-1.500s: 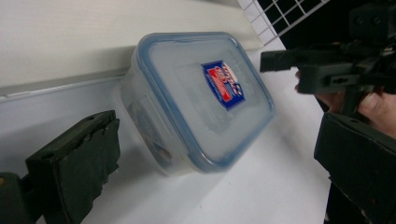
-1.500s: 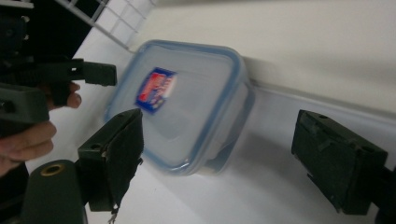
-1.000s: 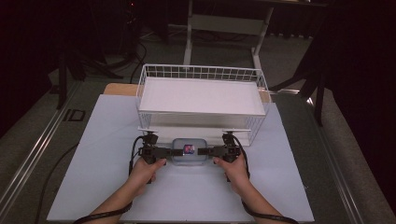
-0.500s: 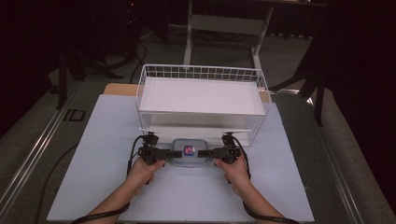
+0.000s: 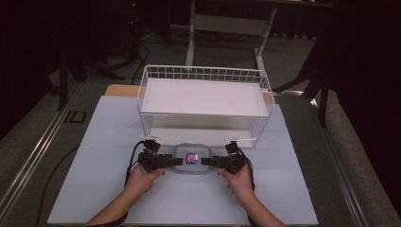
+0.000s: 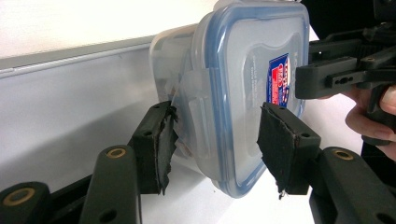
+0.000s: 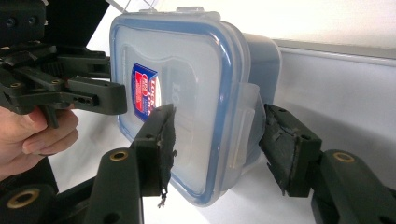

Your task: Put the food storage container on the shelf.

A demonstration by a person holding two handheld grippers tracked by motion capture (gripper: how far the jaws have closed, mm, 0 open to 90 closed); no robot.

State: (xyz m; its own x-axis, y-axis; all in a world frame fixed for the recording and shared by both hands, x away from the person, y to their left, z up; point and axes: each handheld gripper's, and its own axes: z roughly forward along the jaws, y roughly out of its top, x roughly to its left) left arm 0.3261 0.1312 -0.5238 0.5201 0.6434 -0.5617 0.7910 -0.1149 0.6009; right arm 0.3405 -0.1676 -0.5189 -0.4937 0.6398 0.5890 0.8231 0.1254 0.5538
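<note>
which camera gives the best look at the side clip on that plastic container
The left gripper view: the clear side clip of the lidded plastic container sits close up between that gripper's jaws. The right gripper view shows the opposite clip about as near. In the high view the container is too small.

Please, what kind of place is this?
Probably a recording studio or lab: dark surroundings, a white sheet on the table, a white wire basket, and a plastic container laid out.

One box (image 5: pixel 191 159) with a blue-rimmed lid and one red-and-blue label. Two claws, the left claw (image 5: pixel 176 161) and the right claw (image 5: pixel 206 161), one in each of two hands. One wire basket (image 5: pixel 204 75). One white sheet (image 5: pixel 94 179) covers the tabletop. Two side latches show on the box.
</note>
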